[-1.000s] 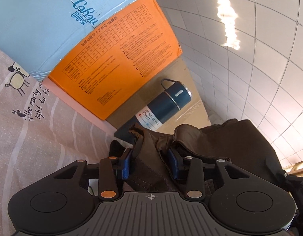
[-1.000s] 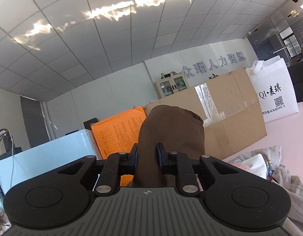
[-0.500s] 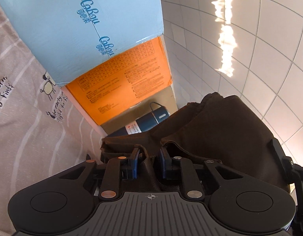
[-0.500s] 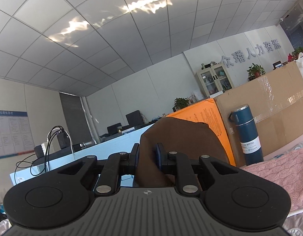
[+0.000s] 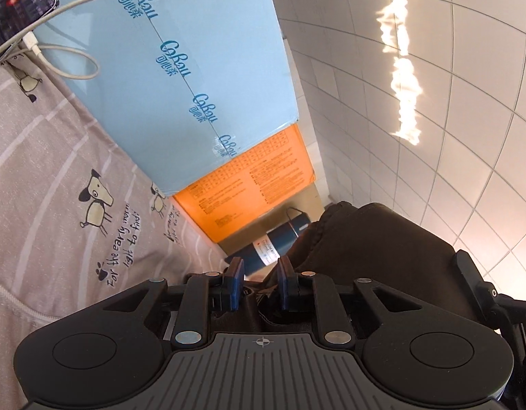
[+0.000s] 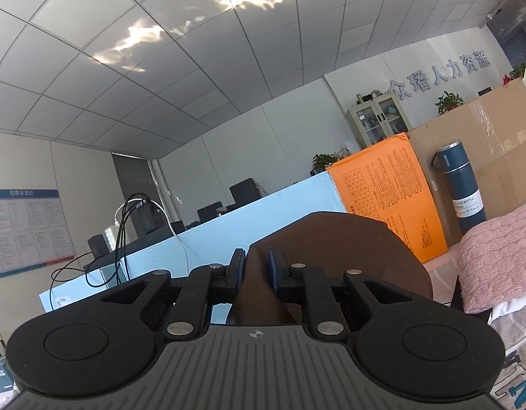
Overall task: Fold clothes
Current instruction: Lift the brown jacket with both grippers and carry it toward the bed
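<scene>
Two claws, one brown garment held up in the air between them.

We have the brown garment (image 6: 345,239) pinched in the right gripper (image 6: 256,263), fingers clenched on a fold that rises ahead of them, clear of the bedding. In the left wrist view the garment (image 5: 382,246) sits to the right of the left gripper (image 5: 260,275); its fingers stand apart with dark cloth low between them, so we cannot tell if it grips or has let go. Below lies the dog-print sheet (image 5: 57,177); beyond, a blue box (image 5: 180,68), an orange box (image 5: 249,184) and a flask (image 5: 273,246); a pink knit (image 6: 495,253) lies to the right. We judge the fold goes best if we confirm the left hold, keep both corners level and taut, then lower onto open sheet, away from the flask.
</scene>
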Demonstrator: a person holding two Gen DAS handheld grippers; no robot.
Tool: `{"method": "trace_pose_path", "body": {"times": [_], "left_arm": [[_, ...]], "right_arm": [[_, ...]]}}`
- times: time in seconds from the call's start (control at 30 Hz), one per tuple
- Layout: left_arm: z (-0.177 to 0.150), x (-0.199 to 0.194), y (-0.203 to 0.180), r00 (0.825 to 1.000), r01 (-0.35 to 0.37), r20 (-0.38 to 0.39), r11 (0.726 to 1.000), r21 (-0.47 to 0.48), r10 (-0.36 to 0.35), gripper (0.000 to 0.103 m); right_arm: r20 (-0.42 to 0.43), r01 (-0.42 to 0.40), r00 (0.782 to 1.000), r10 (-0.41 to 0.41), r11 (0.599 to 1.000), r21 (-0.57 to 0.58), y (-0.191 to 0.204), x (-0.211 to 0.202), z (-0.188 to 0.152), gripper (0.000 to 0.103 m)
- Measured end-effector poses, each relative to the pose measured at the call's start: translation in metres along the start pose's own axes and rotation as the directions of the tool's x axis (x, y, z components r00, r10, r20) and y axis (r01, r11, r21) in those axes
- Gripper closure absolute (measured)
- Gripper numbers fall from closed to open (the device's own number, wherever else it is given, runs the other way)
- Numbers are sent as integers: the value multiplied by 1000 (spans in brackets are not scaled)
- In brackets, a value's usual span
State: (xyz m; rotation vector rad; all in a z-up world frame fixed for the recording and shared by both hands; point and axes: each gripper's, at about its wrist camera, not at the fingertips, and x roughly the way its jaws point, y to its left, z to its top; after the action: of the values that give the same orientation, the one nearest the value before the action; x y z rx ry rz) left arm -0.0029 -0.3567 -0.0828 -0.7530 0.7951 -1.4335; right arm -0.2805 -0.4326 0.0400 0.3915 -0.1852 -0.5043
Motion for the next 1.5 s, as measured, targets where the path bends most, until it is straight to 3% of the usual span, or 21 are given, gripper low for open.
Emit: {"method": "trace_pose_path", "body": {"times": [0.17,0.3,0.37,0.4,0.43,0.5,0.57,0.63,0.67,0.73,0.87,0.93,1.07,1.13,1.2,1.27,1.3,1.33,1.37,1.5], "left_arm": [[-8,1,-3,993,-62,-97,997,40,66,84],[-17,9,0,968,-148,-194,986,76,160,81],[-19,11,2,956,-195,-204,976,93,210,80],[-19,11,2,951,-217,-200,971,104,234,75],[-18,10,3,946,-241,-195,964,111,259,61],[-17,8,3,933,-284,-190,950,131,305,44],[-15,8,3,923,-310,-192,940,145,334,43],[-14,9,2,921,-295,-220,944,145,321,26],[-15,10,1,919,-286,-234,946,155,316,23],[-20,14,-5,911,-277,-253,939,205,325,18],[-31,21,-12,904,-215,-318,946,242,287,14],[-37,24,-15,901,-178,-349,954,242,257,14],[-49,28,-21,895,-105,-398,963,246,200,12],[-51,28,-20,895,-50,-424,975,215,139,12],[-53,30,-20,893,-14,-438,979,205,104,12],[-56,31,-21,891,9,-446,978,210,87,18],[-57,31,-23,894,3,-436,972,235,102,30],[-59,30,-25,898,-7,-422,965,263,121,46],[-60,30,-28,902,-17,-408,957,291,140,53],[-62,22,-37,920,-40,-348,929,367,177,63]], "right_arm": [[5,157,988,-157,987,20,-15,-34,-5,95],[-72,258,965,-254,965,53,-47,-51,-15,96],[-107,315,946,-307,947,64,-65,-59,-24,95],[-131,344,934,-332,936,78,-73,-62,-27,94],[-156,372,921,-356,924,91,-82,-66,-30,90],[-188,424,897,-400,898,116,-98,-74,-36,71],[-199,466,877,-437,875,131,-111,-84,-39,36],[-207,485,867,-453,862,147,-121,-92,-40,27],[-218,495,861,-459,854,159,-126,-94,-41,19],[-240,517,848,-472,837,181,-136,-98,-41,17],[-323,590,792,-518,785,189,-157,-95,-47,14],[-350,579,797,-493,789,207,-165,-95,-53,13],[-369,456,862,-348,850,265,-171,-87,-57,10],[-373,439,868,-327,856,271,-171,-81,-58,10],[-382,419,875,-299,862,285,-170,-77,-57,17],[-393,408,878,-273,857,315,-169,-75,-58,50],[-393,413,877,-276,852,323,-166,-75,-58,58],[-393,417,876,-279,848,328,-164,-75,-57,74],[-385,420,877,-287,848,323,-160,-76,-56,84],[-318,344,917,-239,879,331,-131,-83,-44,90]]}}
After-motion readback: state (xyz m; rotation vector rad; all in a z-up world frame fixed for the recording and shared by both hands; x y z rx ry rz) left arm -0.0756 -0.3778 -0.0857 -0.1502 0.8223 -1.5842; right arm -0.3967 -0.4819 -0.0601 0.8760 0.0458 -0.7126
